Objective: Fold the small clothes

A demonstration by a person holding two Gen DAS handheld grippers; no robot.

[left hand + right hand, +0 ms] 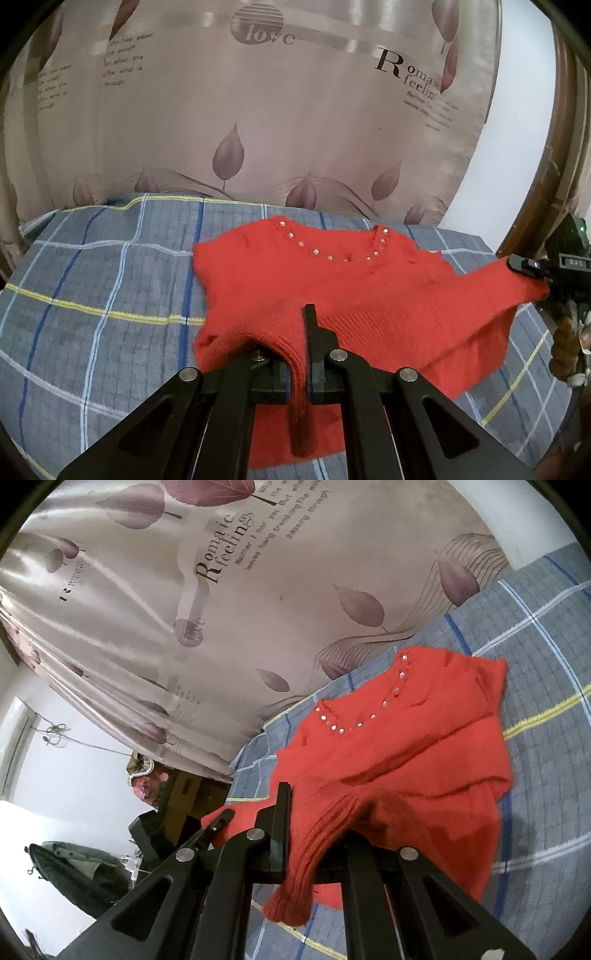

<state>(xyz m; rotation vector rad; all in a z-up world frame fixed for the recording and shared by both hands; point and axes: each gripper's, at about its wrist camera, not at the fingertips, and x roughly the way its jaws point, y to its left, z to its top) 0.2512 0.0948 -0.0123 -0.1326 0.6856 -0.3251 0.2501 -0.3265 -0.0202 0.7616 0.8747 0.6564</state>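
Note:
A small red knitted sweater (332, 280) with studs round the neckline lies face up on the checked bedspread (92, 295). My left gripper (299, 332) is shut on the sweater's hem edge and lifts it; knit drapes over the left finger and hangs between the jaws. My right gripper (314, 812) is shut on a ribbed cuff of the sweater (406, 746), which droops down in front of the jaws. The right gripper also shows at the right edge of the left wrist view (532, 269), holding the stretched sleeve end.
A beige curtain (277, 110) printed with leaves and words hangs right behind the bed. Left of the bed in the right wrist view stand brown furniture (184, 794) and a dark bag (77, 871) against a white wall.

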